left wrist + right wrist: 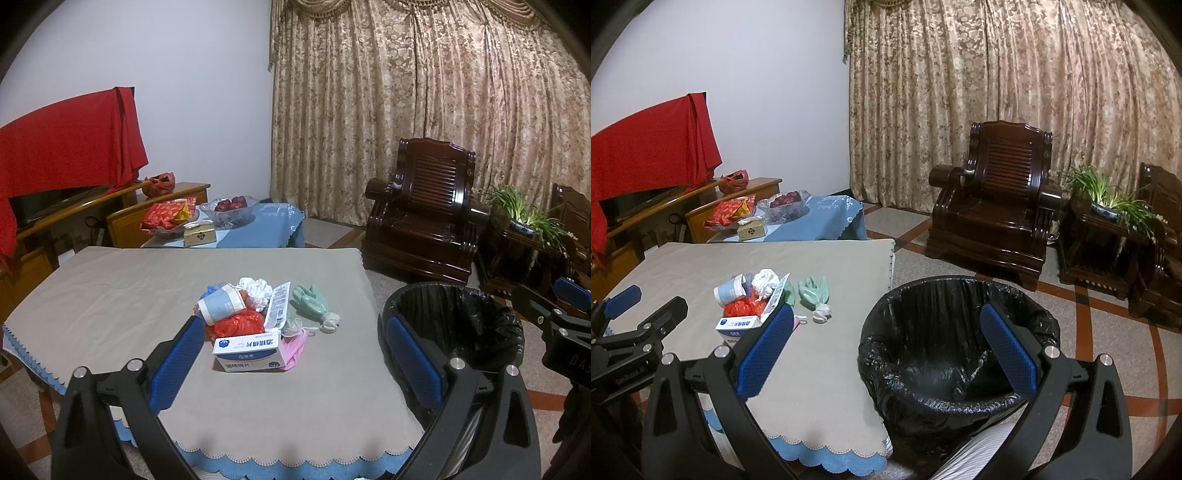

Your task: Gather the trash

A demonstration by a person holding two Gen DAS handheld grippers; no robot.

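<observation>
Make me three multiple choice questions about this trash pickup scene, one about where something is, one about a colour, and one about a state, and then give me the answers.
1. Where does the trash bin stand?
A. On the table
B. On the floor off the table's right side
C. Beside the television

2. What colour is the rubber glove?
A. Pale green
B. Yellow
C. Black

3. How do the left tongs stand?
A. Shut on the paper cup
B. Shut on the glove
C. Open, holding nothing

Answers:
1. B: the black-lined bin sits on the tiled floor past the right edge of the table.
2. A: the glove lying right of the trash pile is pale green.
3. C: the blue pads are spread wide, with the white box lying untouched on the table between them.
</observation>
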